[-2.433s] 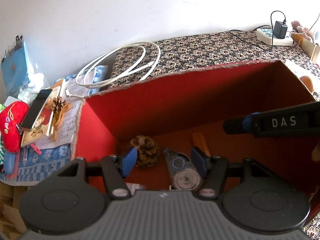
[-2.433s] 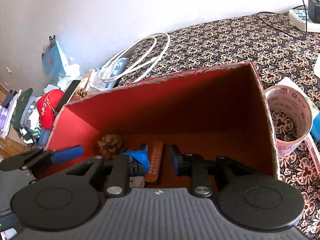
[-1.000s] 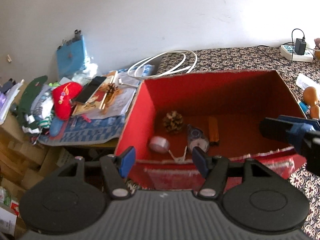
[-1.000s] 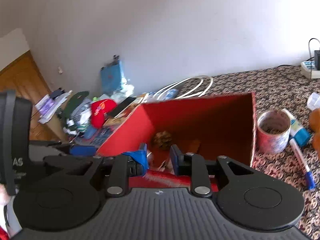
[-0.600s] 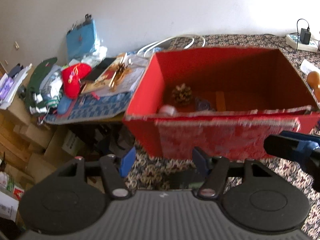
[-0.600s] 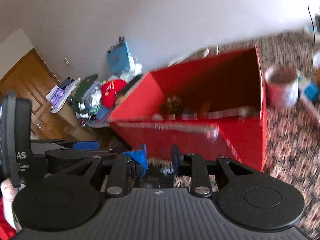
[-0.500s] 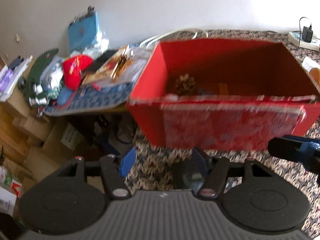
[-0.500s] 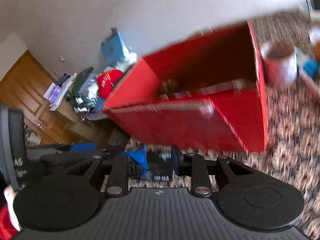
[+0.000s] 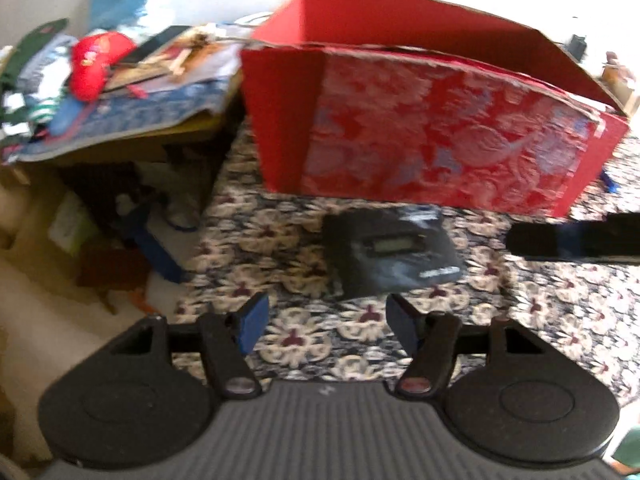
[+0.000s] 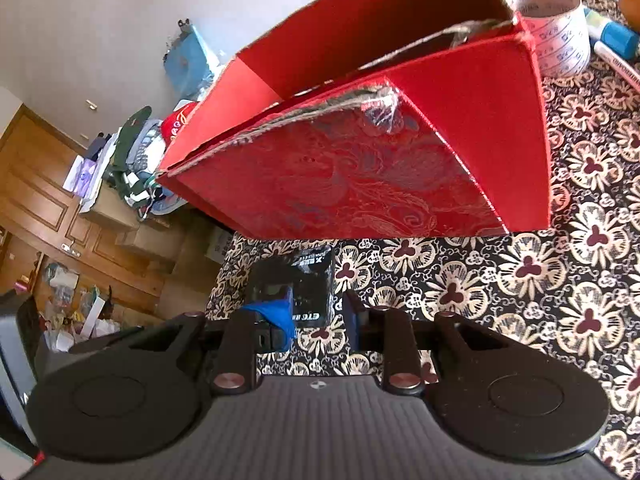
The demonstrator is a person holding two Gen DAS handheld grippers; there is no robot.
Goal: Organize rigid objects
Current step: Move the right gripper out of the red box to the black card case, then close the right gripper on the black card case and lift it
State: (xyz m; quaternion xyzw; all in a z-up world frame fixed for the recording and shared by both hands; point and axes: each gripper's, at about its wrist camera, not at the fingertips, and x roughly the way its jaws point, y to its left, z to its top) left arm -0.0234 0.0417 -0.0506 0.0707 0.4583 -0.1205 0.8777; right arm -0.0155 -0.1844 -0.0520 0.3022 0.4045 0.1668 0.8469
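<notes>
Black device (image 9: 390, 252) lies on the patterned cloth (image 9: 560, 320) ahead of the spread, empty left gripper (image 9: 326, 320), outside the red box (image 9: 440, 140); not yet boxed. Right gripper (image 10: 316, 320) nearly closed, empty.

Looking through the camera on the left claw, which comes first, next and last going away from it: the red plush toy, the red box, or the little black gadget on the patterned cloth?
1. The black gadget lies nearest, flat on the cloth just ahead of the open left claw.
2. The red box stands right behind it, slightly to the right.
3. The red plush toy is farthest, up at the left on the cluttered side table.
</notes>
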